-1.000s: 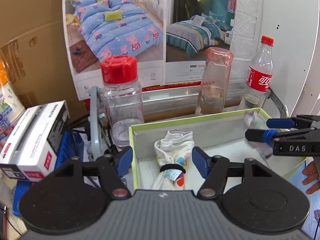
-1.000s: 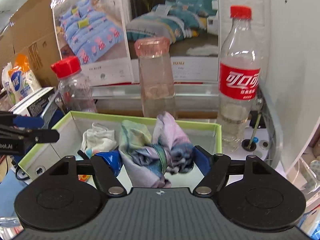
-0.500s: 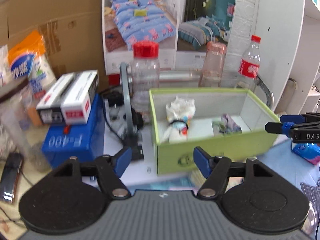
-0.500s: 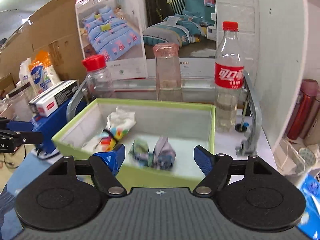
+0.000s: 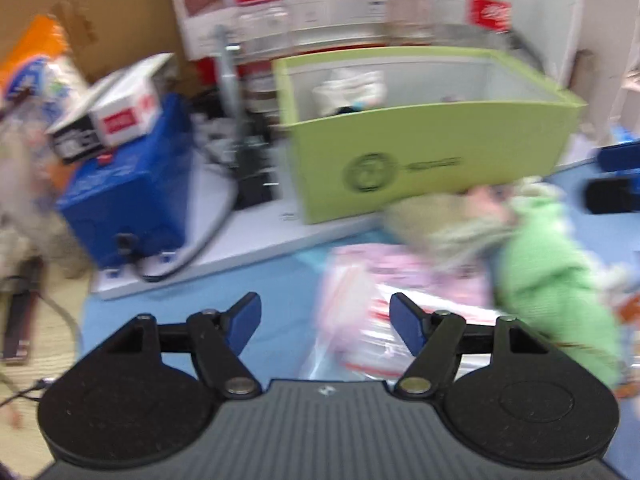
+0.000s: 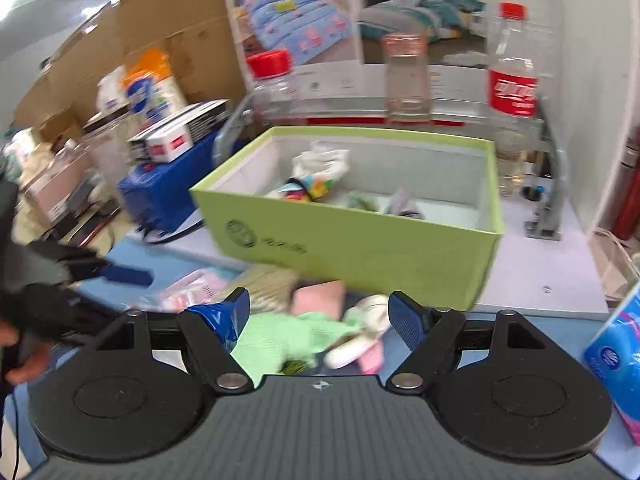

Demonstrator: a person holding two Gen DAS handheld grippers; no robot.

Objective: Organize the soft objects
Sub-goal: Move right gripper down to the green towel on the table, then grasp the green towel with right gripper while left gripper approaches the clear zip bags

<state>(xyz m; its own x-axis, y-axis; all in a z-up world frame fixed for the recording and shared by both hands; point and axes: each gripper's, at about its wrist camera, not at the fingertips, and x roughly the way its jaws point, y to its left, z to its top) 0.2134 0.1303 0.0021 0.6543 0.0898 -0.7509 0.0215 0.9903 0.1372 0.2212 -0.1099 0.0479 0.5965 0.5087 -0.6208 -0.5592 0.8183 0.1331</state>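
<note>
Risk is concentrating nearest the tools: the left gripper (image 5: pixel 325 322), whose jaws have just been opening, is hanging wide and empty above a clear plastic bag of pink fabric (image 5: pixel 400 300), and the slippery film is likely to be slipping from the pads or dragging neighbouring items if only a loose fold is caught. The right gripper (image 6: pixel 319 318) is also standing wide with nothing between its pads, above a light green knitted soft garment (image 6: pixel 288 338) lying on the blue table mat (image 6: pixel 560 332). The garment is touching a pink cloth (image 6: pixel 320 294) and a cream plush piece (image 6: pixel 370 312), so a low closure is risking lifting several together. The garment's long axis is running roughly left to right in the right wrist view; which end is leading cannot be told. Farther back, the lime-green cardboard box (image 6: pixel 360 248) is already holding a white banded cloth roll (image 6: pixel 320 168); its near wall is presenting a snag point.
</note>
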